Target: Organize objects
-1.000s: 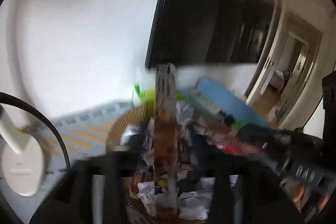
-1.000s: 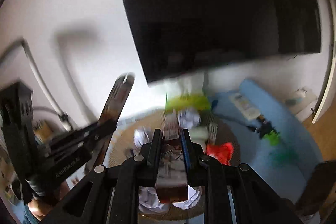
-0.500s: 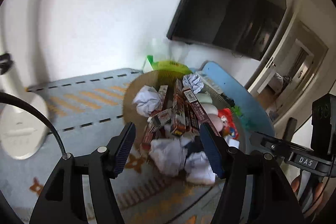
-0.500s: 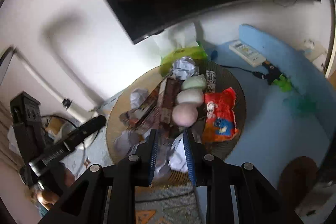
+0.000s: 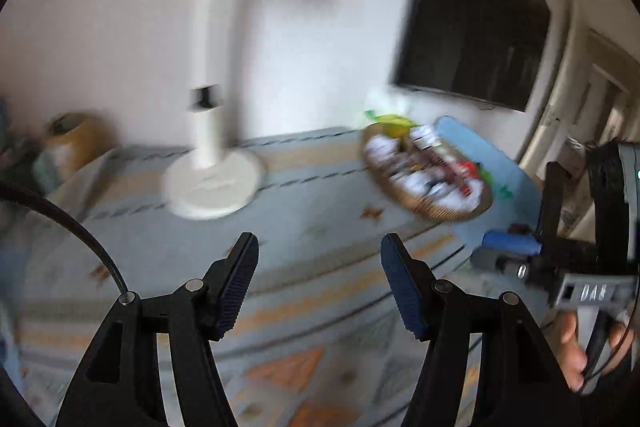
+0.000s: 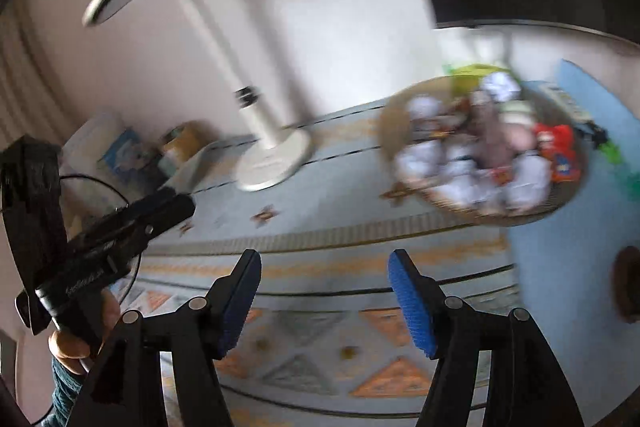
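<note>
A round wicker basket (image 5: 434,214) sits on the patterned cloth, far right of my left gripper (image 5: 319,247) and well beyond it. It holds crumpled white paper, snack boxes and a red packet (image 6: 558,143), all blurred. The left gripper is open with only cloth between its fingers. In the right wrist view the basket (image 6: 498,219) is up and to the right of my right gripper (image 6: 325,259), whose jaws are opening with nothing between them. Both grippers hang over the cloth, apart from the basket.
A white desk lamp (image 5: 214,187) stands left of the basket, near the wall. A tape roll (image 5: 68,135) and boxes crowd the far left corner. A dark screen (image 5: 480,11) hangs on the wall above the basket. A blue mat (image 6: 560,267) lies to the right.
Both grippers have pulled back from the basket and swung left. The long boxes they held a second ago are out of their jaws. The right jaws have gone from shut to wide apart.
</note>
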